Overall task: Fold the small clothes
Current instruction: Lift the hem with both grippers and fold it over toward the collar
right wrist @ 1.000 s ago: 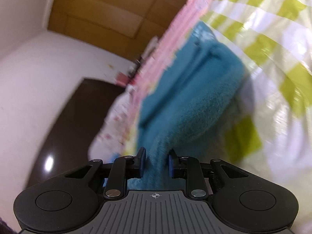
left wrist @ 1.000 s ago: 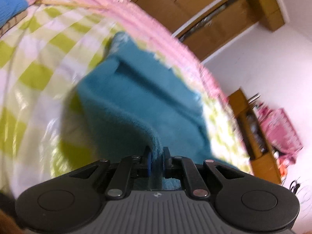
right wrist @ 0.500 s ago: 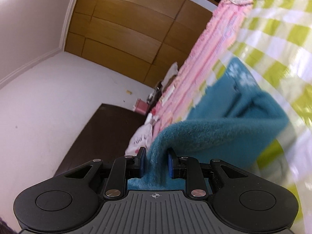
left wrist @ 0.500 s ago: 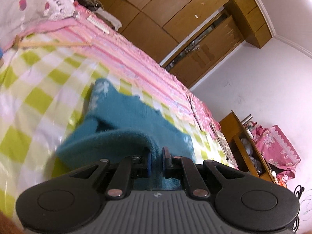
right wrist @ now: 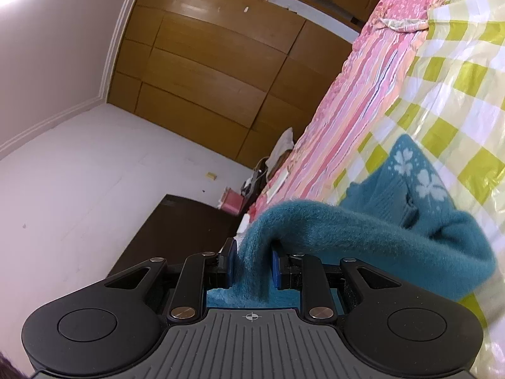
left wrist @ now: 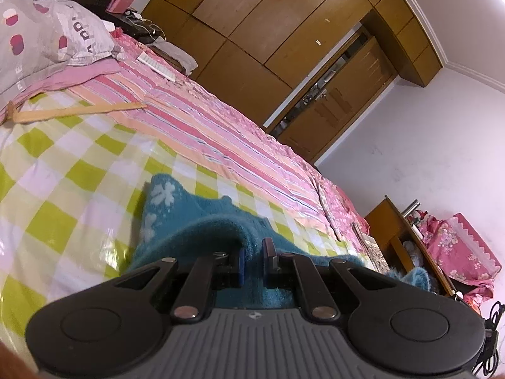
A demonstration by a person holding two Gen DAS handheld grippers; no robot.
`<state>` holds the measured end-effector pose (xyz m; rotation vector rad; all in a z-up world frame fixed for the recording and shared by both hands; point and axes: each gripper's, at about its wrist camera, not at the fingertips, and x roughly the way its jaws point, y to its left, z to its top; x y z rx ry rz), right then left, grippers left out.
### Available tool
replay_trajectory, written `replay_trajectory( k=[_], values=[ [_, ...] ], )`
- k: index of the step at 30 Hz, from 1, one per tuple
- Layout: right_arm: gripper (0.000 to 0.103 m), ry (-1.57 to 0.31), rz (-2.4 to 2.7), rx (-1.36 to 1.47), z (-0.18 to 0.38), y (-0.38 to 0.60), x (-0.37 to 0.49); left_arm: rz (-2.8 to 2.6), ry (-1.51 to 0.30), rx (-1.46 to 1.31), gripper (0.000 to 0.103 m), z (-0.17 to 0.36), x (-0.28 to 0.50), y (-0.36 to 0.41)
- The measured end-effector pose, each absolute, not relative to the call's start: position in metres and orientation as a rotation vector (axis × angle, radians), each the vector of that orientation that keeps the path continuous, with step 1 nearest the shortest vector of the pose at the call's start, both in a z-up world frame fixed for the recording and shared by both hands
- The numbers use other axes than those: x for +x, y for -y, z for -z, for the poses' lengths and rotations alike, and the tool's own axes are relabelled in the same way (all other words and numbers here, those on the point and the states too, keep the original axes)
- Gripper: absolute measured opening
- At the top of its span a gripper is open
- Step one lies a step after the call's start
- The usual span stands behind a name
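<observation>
Left wrist: both tongs (left wrist: 253, 254) (right wrist: 253, 265) pinch the teal garment (left wrist: 195, 230) (right wrist: 363, 233) above the checked sheet (left wrist: 79, 170), wooden hanger (left wrist: 75, 112) well apart.

Ahead of the left gripper (left wrist: 253, 254), a raised fold of teal garment (left wrist: 202, 230) blocking the low middle of the frame. Left of it, open checked cloth (left wrist: 63, 170), flat and free. Upper left, a wooden hanger (left wrist: 79, 112) lying across the cloth's edge, a spotted pillow (left wrist: 47, 41) beyond it. Along the striped pink sheet (left wrist: 221, 132), open room toward the wardrobe (left wrist: 268, 31). Lower right, a wooden cabinet (left wrist: 407, 237).

Ahead of the right gripper (right wrist: 253, 263), the same garment (right wrist: 378, 230) draped across the middle right. Upper right, bare checked cloth (right wrist: 457, 94).
</observation>
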<state>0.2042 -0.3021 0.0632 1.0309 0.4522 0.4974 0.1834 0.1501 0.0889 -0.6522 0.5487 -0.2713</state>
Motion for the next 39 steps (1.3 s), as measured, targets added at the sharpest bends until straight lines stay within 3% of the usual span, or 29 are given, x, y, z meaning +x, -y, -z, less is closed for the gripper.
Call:
replay_trajectory(
  k=[15, 39],
  values=[
    [0.022, -0.436, -0.409, 0.987, -0.061, 0.303, 0.252, 0.215, -0.503, -0.618, 0.016, -0.086, 0.233, -0.156],
    [0.022, -0.553, -0.261, 0.933, -0.010, 0.302, 0.320, 0.110, -0.620, -0.576, 0.015, -0.035, 0.306, -0.155]
  ],
)
